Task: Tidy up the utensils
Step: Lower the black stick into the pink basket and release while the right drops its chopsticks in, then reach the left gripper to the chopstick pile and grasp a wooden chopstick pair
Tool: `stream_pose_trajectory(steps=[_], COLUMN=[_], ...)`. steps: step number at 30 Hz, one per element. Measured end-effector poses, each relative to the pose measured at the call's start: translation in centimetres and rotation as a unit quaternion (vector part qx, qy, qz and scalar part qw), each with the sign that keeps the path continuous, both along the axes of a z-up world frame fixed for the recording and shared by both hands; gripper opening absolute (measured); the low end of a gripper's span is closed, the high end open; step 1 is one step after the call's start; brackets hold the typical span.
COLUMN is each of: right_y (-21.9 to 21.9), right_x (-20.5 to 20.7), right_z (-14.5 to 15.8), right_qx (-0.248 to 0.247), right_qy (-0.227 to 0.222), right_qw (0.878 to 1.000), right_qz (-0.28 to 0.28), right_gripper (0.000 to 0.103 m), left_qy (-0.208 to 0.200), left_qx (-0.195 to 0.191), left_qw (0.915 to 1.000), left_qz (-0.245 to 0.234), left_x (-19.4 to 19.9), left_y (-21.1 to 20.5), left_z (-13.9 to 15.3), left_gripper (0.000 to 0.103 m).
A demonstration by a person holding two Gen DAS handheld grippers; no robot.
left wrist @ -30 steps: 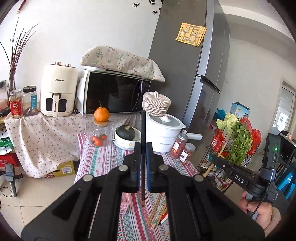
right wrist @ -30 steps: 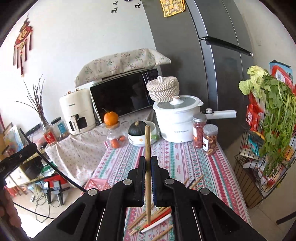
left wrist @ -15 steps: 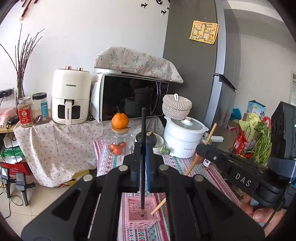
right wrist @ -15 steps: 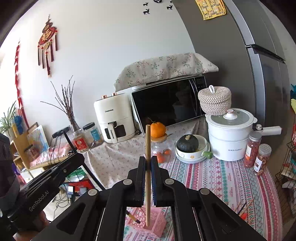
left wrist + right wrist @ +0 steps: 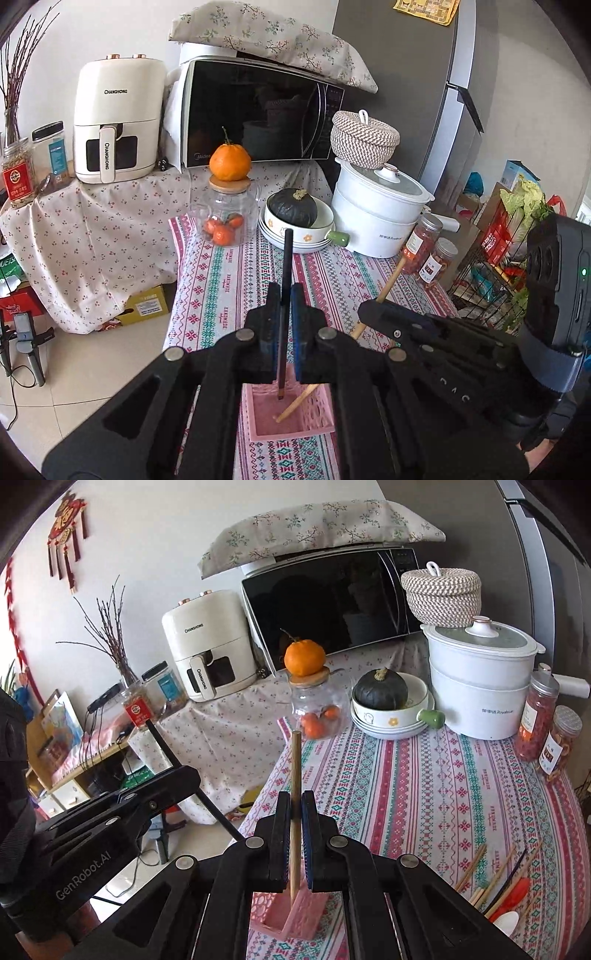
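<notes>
Left wrist view: your left gripper (image 5: 283,291) is clamped on a dark chopstick (image 5: 285,266), held nearly upright, with its lower tip down inside the pink basket (image 5: 258,424) at the near edge of the striped tablecloth (image 5: 221,280). Your right gripper (image 5: 369,308) comes in from the right, clamped on a wooden chopstick (image 5: 391,280) that slants down to the left, its lower end also inside the basket.

In the right wrist view, that wooden chopstick (image 5: 295,775) stands upright between the closed jaws, its tip over the pink basket (image 5: 291,912). Your left gripper (image 5: 184,775) shows at the left with the dark chopstick (image 5: 162,742) passing through it.

More chopsticks and spoons (image 5: 498,886) lie loose on the cloth at the near right, well apart from the basket. At the far end stand a glass jar (image 5: 227,218) topped with an orange (image 5: 229,162), a bowl holding 1 dark squash (image 5: 292,207), and a white pot (image 5: 376,218).
</notes>
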State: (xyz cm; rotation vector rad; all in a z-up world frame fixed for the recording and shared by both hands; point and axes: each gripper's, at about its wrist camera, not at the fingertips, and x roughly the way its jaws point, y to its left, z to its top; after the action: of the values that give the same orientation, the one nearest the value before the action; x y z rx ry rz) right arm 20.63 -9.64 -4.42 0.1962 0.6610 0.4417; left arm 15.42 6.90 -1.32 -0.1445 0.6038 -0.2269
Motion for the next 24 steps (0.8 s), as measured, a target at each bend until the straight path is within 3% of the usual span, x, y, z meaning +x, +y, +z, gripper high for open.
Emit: stream_pose_trajectory(steps=[1, 3, 5, 11, 17, 20, 24], right_y=[-0.3, -1.0, -1.8, -5.0, -9.2, -11.5, -14.8], right_x=[0.2, 0.3, 0.1, -1.1, -2.8, -3.7, -4.2], right_z=[-0.1, 0.0, 0.5, 3.0, 4.2, 3.8, 2.4], right_qx=[0.005, 0.018, 0.034, 0.046, 0.022, 0.002, -0.006], right_qy=[0.005, 0.012, 0.013, 0.005, 0.013, 0.027, 0.055], right_qw=[1.000, 1.000, 0.999, 0.998, 0.997, 0.995, 0.991], right_qz=[-0.002, -0.007, -0.011, -0.039, -0.073, -0.092, -0.122], right_gripper=[0.007, 0.011, 0.026, 0.048, 0.071, 0.077, 0.081], left_qy=[-0.003, -0.004, -0.008, -0.012, -0.023, -0.026, -0.008], left_qx=[-0.008, -0.022, -0.034, -0.042, -0.017, -0.007, 0.012], left_qw=[1.0000, 0.9997, 0.9994, 0.9989, 0.9992, 0.9991, 0.9996], left_qz=[0.002, 0.004, 0.009, 0.017, 0.027, 0.032, 0.024], left_x=[0.1, 0.1, 0.1, -0.6, -2.5, -3.6, -4.6], left_y=[0.1, 0.3, 0.5, 0.6, 0.0, -0.3, -1.3], left_z=[0.0, 0.2, 0.5, 1.5, 2.9, 3.3, 3.0], left_gripper=[0.007, 0.019, 0.045, 0.071, 0.087, 0.096, 0.099])
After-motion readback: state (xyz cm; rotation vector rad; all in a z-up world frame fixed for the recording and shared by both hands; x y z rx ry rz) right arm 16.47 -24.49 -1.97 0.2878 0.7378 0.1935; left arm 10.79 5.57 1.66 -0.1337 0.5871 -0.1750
